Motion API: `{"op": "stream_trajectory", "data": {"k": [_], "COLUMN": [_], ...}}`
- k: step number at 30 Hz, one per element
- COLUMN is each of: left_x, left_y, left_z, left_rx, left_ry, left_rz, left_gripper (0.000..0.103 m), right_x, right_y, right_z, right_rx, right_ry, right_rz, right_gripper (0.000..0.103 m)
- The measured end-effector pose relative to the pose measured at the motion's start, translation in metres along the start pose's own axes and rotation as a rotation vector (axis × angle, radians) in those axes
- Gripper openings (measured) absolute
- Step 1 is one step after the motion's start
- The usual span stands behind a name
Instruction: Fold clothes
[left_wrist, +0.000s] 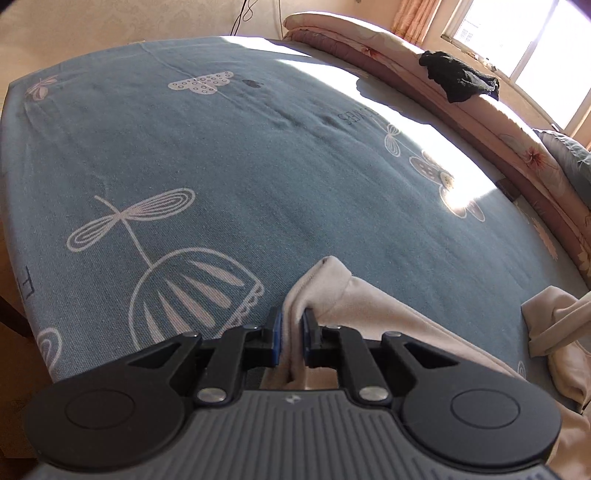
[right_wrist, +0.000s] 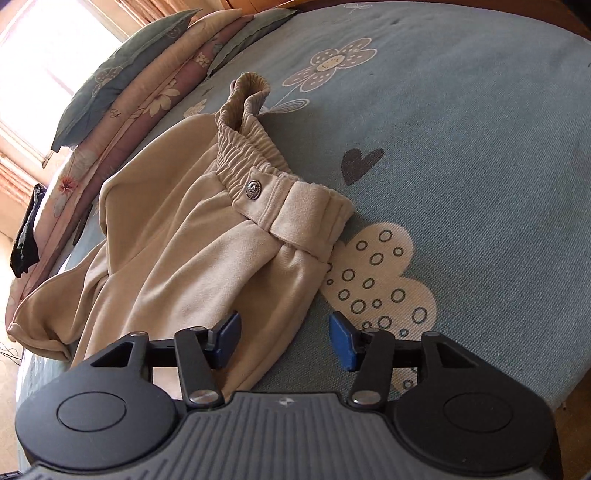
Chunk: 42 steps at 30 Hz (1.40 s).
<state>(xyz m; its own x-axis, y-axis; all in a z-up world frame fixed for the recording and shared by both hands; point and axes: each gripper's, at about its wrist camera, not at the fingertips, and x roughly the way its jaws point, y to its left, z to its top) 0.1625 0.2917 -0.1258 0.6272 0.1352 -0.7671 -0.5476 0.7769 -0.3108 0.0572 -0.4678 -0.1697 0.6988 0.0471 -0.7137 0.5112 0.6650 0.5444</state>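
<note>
The beige trousers (right_wrist: 207, 236) lie rumpled on the blue patterned bed cover (right_wrist: 480, 147), their elastic waistband (right_wrist: 255, 162) with its metal button (right_wrist: 253, 190) bunched up away from the camera. The left gripper (left_wrist: 291, 332) has its jaws clenched on a fold of the trousers' cloth, pinched between the blue pads (left_wrist: 277, 332). The right gripper (right_wrist: 284, 338) stands released, jaws well apart over the cloth's edge, gripping nothing. A dark garment (left_wrist: 458, 79) rests on the folded quilts (left_wrist: 517, 147) by the window.

Beige trousers (right_wrist: 207, 236) lie rumpled, elastic waistband (right_wrist: 236, 147) bunched upward.
</note>
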Motion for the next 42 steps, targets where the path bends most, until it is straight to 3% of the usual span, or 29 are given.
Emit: {"op": "stream_trajectory", "data": {"k": [6,8,9,10,11,14,18,22,24,25,26,28,32,35,37,40,42], "left_x": [-0.019,-0.021,-0.022,-0.025,-0.028,-0.038,-0.049,-0.021,-0.007,-0.007,-0.01,-0.02,-0.054,-0.07,-0.066,-0.046,-0.03], "left_y": [-0.001,-0.008,-0.011,-0.012,-0.013,-0.016,-0.012,0.007,0.016,0.019,0.021,0.024,0.01,-0.017,-0.046,-0.096,-0.13], "left_z": [0.012,0.015,0.016,0.015,0.015,0.013,0.004,-0.01,-0.016,-0.018,-0.016,-0.012,0.002,0.003,-0.007,-0.034,-0.056], "left_rx": [0.006,0.033,0.044,0.05,0.056,0.073,0.095,0.072,0.061,0.056,0.047,0.041,0.149,0.245,0.304,0.386,0.46], "left_ry": [-0.027,-0.035,-0.034,-0.039,-0.043,-0.056,-0.047,0.063,0.118,0.112,0.107,0.089,-0.01,-0.024,0.015,0.121,0.182], "left_rz": [-0.052,-0.044,-0.037,-0.037,-0.037,-0.036,-0.04,0.019,0.052,0.051,0.046,0.042,0.091,-0.016,-0.146,-0.323,-0.369], "left_gripper": [0.01,0.01,0.01,0.01,0.01,0.01,0.01,0.013,0.02,0.022,0.024,0.023,0.021,0.036,0.04,0.04,0.04], "right_x": [0.017,0.021,0.023,0.023,0.024,0.004,-0.038,-0.027,-0.015,-0.012,-0.014,-0.027,-0.069,-0.082,-0.071,-0.025,0.003], "right_y": [-0.01,-0.012,-0.014,-0.015,-0.017,-0.013,0.009,0.008,0.004,0.001,0.001,0.003,0.027,0.056,0.082,0.132,0.163], "right_z": [0.002,0.001,0.0,0.0,0.001,0.01,0.031,0.034,0.028,0.023,0.021,0.019,0.024,0.027,0.022,-0.002,-0.026], "right_rx": [0.023,0.019,0.02,0.028,0.037,0.008,-0.149,-0.179,-0.163,-0.159,-0.155,-0.152,-0.21,-0.284,-0.355,-0.481,-0.562], "right_ry": [-0.074,-0.085,-0.089,-0.088,-0.087,-0.139,-0.193,-0.109,-0.049,-0.026,-0.036,-0.064,-0.2,-0.23,-0.187,-0.032,0.064], "right_rz": [0.118,0.158,0.177,0.191,0.206,0.231,0.169,0.032,-0.048,-0.081,-0.095,-0.115,-0.156,-0.048,0.025,0.112,0.16], "right_gripper": [0.063,0.059,0.051,0.021,0.009,0.008,0.008,0.011,0.016,0.017,0.023,0.024,0.026,0.026,0.026,0.026,0.026]}}
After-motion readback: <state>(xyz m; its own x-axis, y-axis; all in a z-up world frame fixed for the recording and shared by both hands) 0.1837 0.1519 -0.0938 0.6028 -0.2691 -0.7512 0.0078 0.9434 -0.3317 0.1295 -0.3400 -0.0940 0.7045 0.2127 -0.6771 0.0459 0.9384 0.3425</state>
